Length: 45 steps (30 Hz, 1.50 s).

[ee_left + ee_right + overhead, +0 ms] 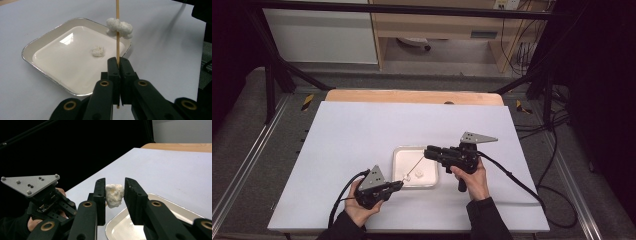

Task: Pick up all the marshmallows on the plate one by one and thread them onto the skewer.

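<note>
My left gripper is shut on the lower end of a thin wooden skewer. Two white puffy lumps are threaded on the skewer just above the jaws. The stick slants up toward my right gripper. That gripper is shut on another white lump, held above the near corner of a shallow white tray. One more white lump lies loose in the tray. The skewer's top end is hidden.
The tray sits near the front middle of a white table top, with a wooden strip along the far edge. Cables trail from both grippers. The left gripper's grey plate is close by in the right gripper view.
</note>
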### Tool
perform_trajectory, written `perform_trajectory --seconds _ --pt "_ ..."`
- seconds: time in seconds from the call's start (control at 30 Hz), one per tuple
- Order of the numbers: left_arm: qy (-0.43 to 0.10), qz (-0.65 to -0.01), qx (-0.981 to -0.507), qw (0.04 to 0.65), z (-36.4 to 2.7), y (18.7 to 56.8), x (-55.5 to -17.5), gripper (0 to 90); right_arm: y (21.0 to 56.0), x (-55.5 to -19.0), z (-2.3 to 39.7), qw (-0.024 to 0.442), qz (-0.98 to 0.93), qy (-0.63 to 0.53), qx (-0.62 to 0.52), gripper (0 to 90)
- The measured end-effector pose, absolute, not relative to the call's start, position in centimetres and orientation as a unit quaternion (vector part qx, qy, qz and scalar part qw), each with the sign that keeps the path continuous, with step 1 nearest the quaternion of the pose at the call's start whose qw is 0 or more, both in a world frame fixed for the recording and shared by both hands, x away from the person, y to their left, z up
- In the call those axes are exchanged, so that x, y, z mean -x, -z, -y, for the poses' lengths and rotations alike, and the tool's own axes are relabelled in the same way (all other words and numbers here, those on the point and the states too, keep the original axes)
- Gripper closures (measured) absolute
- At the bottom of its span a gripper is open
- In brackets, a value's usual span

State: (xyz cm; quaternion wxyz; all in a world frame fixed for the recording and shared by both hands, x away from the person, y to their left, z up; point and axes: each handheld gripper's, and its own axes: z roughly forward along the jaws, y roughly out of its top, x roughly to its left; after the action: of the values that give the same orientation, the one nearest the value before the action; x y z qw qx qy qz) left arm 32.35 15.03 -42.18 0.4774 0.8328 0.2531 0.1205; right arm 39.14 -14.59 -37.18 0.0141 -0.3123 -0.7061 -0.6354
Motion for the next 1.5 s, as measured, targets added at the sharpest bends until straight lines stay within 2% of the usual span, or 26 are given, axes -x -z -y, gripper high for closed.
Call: perform_trajectory --seconds 0.4,0.83,1.23,1.5 --pt "-0.128 -0.243 -0.835 0.477 -15.0 42.2 -32.3 88.6 37.9 -39.1 14.0 0.041 0.712 0.629 0.309 74.7" --pt "-0.134 -0.276 -0.812 0.496 -15.4 42.1 -32.2 88.7 38.6 -38.3 13.1 0.017 0.68 0.659 0.321 79.5" --pt "-0.156 -0.283 -0.801 0.504 -15.1 42.3 -31.7 88.9 39.4 -37.9 12.2 0.037 0.648 0.683 0.335 81.1" --pt "-0.152 -0.29 -0.803 0.498 -14.8 42.5 -31.7 88.9 39.9 -37.4 11.8 0.034 0.643 0.687 0.336 81.8"
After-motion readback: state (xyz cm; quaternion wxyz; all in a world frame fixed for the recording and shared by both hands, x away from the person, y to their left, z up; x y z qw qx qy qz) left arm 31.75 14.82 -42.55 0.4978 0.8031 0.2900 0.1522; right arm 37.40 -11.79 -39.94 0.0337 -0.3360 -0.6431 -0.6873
